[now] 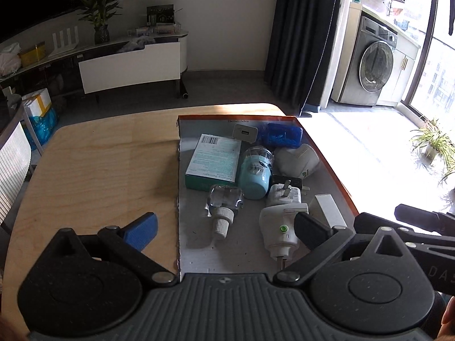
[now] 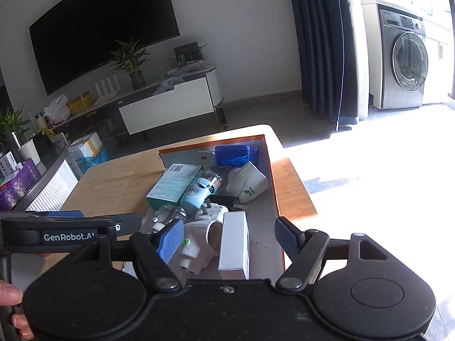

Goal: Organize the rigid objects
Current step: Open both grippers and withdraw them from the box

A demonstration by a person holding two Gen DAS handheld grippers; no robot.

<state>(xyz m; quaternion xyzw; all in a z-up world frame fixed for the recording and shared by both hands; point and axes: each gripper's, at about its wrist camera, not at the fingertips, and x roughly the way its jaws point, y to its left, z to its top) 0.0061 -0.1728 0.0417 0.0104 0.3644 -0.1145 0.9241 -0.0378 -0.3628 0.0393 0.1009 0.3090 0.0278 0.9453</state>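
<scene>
A shallow cardboard tray (image 1: 199, 244) with an orange rim lies on the wooden table (image 1: 99, 170). It holds a teal box (image 1: 212, 162), a light-blue bottle (image 1: 256, 174), a blue case (image 1: 281, 134), a clear bottle with a white cap (image 1: 224, 201), a white plug with a green light (image 1: 281, 227) and a white box (image 1: 327, 209). My left gripper (image 1: 226, 231) stands open over the tray's near end and holds nothing. My right gripper (image 2: 229, 240) is open too. The white box (image 2: 234, 241) and white plug (image 2: 196, 241) lie between its fingers, ungripped.
A white ribbed chair back (image 1: 14, 164) stands at the table's left edge. Bare wood lies left of the tray (image 2: 264, 227). Beyond the table are a TV console (image 1: 128, 62), a dark curtain (image 1: 301, 42) and a washing machine (image 1: 372, 65). A person's fingers (image 2: 11, 295) show at the lower left.
</scene>
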